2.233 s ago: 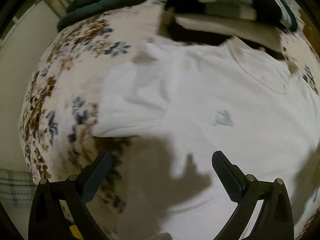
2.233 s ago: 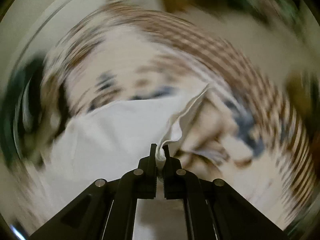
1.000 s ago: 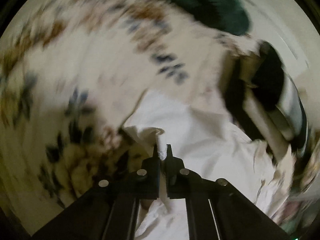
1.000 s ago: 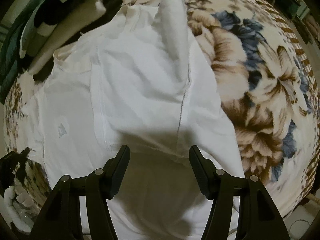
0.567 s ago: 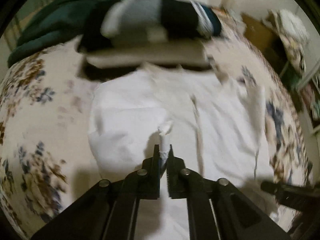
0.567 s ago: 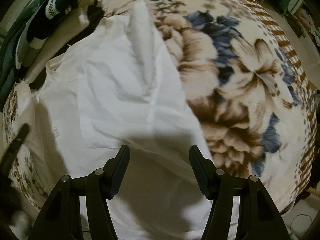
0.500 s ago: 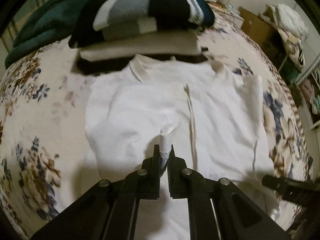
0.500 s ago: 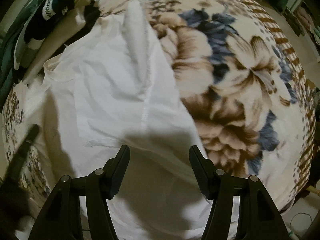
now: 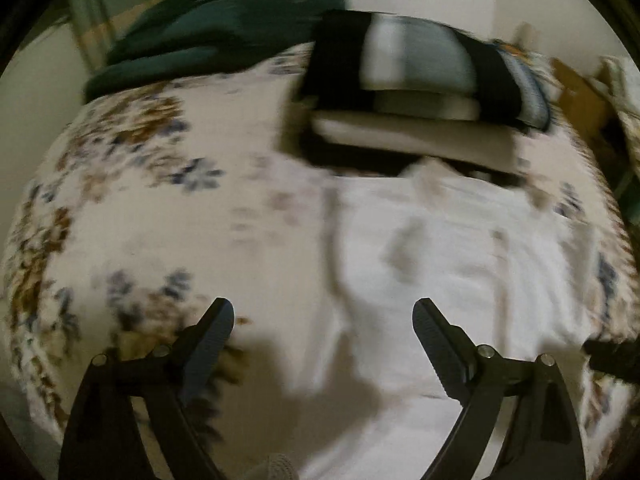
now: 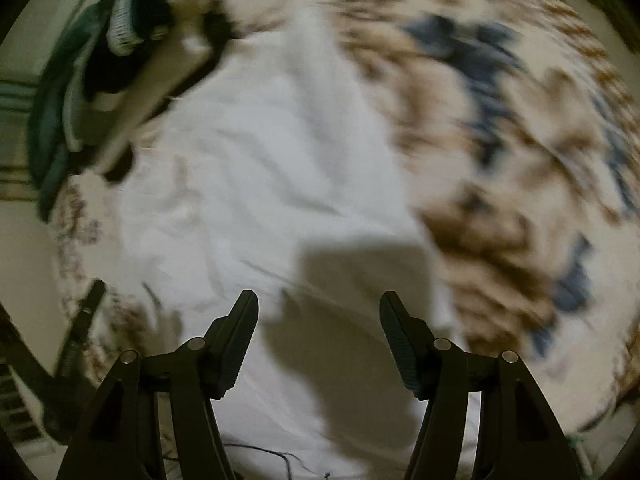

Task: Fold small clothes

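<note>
1. One white shirt (image 9: 452, 264) lies spread on the bed, on one floral blanket (image 9: 168, 216) patterned in brown and blue; its neck end points toward the stack of folded clothes.
2. One stack of folded clothes (image 9: 420, 96) sits just beyond the shirt's collar. Blur hides the exact count, but a black-and-grey striped piece lies on top and a cream layer below it.
3. One dark green garment (image 9: 216, 36) lies bunched beside the stack at the far edge of the bed.
4. Two tongs are in view. The left tongs (image 9: 323, 320) are opening, their jaws wide apart above the shirt's left edge, with nothing between the pads.
5. The right tongs (image 10: 319, 312) stand spread over the lower part of the shirt, pinching nothing; their shadow falls on the white cloth.
6. In the right wrist view the left tongs show as one dark bar at the shirt's left edge.
7. Both views are motion-blurred.
</note>
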